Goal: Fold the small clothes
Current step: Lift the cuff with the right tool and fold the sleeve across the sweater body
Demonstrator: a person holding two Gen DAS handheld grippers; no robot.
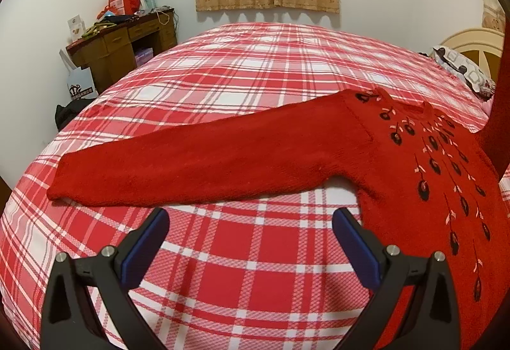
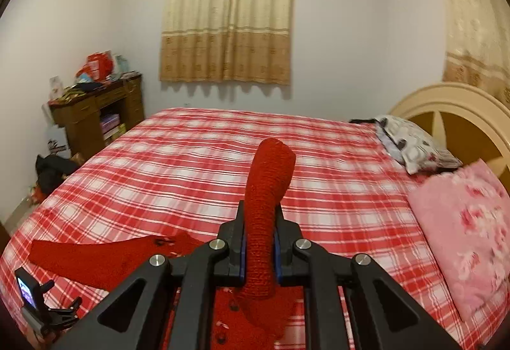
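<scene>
A red knitted sweater (image 1: pixel 414 158) with dark embroidered flowers lies face up on the plaid bed cover (image 1: pixel 242 69). Its one sleeve (image 1: pixel 197 165) stretches flat to the left. My left gripper (image 1: pixel 250 222) hovers open just in front of that sleeve, nothing between its blue pads. The other sleeve (image 2: pixel 271 184) is lifted off the bed and sticks up between the fingers of my right gripper (image 2: pixel 259 222), which is shut on it. That raised sleeve shows as a red band (image 1: pixel 500 114) at the right edge of the left wrist view.
A pink floral pillow (image 2: pixel 468 238) and a patterned pillow (image 2: pixel 411 145) lie by the cream headboard (image 2: pixel 452 107) on the right. A cluttered wooden desk (image 2: pixel 95 110) stands at the far left wall. The left-hand device (image 2: pixel 35 302) shows low at the left.
</scene>
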